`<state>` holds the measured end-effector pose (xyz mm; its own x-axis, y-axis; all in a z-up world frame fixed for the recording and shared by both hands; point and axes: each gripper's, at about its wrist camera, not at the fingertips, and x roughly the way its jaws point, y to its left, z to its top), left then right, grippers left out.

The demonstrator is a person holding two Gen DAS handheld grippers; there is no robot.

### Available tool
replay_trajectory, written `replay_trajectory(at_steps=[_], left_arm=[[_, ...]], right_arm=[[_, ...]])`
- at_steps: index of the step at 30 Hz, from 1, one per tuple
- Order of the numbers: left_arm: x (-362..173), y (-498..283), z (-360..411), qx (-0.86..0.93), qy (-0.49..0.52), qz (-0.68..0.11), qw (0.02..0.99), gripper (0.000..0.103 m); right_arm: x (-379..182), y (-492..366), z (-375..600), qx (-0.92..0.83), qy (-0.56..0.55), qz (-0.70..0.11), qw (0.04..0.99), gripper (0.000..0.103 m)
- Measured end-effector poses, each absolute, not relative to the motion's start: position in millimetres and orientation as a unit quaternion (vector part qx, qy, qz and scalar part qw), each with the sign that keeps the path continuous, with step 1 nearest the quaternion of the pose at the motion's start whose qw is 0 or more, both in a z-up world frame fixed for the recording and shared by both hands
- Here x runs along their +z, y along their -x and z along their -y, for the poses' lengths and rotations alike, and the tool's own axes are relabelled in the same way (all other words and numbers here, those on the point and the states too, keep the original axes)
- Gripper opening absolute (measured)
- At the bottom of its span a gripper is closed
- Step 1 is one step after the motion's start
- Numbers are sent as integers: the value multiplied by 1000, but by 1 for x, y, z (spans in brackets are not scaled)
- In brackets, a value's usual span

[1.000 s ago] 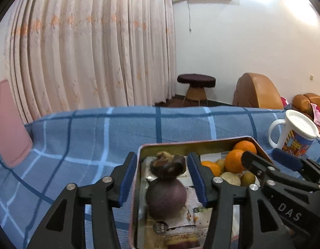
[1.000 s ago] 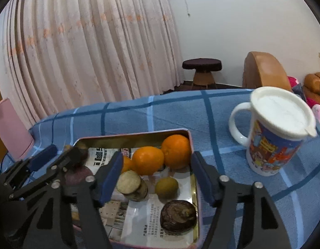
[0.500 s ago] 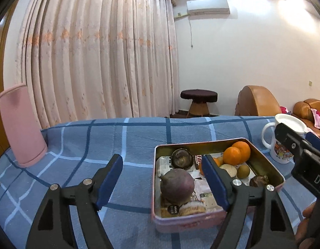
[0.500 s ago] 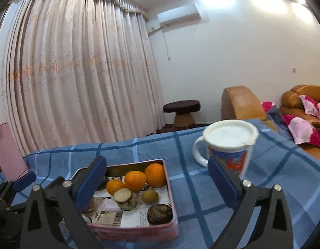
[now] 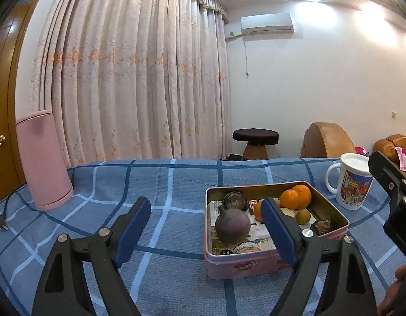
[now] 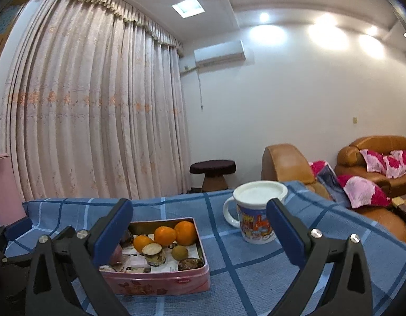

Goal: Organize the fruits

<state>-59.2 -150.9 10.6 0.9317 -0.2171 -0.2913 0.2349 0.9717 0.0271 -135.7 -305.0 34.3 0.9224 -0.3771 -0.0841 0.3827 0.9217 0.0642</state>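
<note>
both my left gripper [image 5: 205,226] and right gripper [image 6: 200,223] have let go and backed off, the left's jaws opening, the right's wide and empty, leaving the fruits [image 6: 164,235] in the tin [image 6: 161,280] on the surface, so the sorting looks about finished.

pink curtains [image 5: 129,84], white wall [image 5: 321,84] (ceiling lit)

one tin [image 6: 155,281], three oranges [image 6: 164,235], one mug [image 6: 255,218], two claws [image 6: 197,231].
</note>
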Motion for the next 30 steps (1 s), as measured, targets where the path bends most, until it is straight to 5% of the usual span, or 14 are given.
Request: replay_trajectory(at_steps=[30], left_arm=[[8, 62, 154, -110, -40, -148, 982, 89]], right_arm=[[34, 136, 307, -199, -45, -37, 978, 103]])
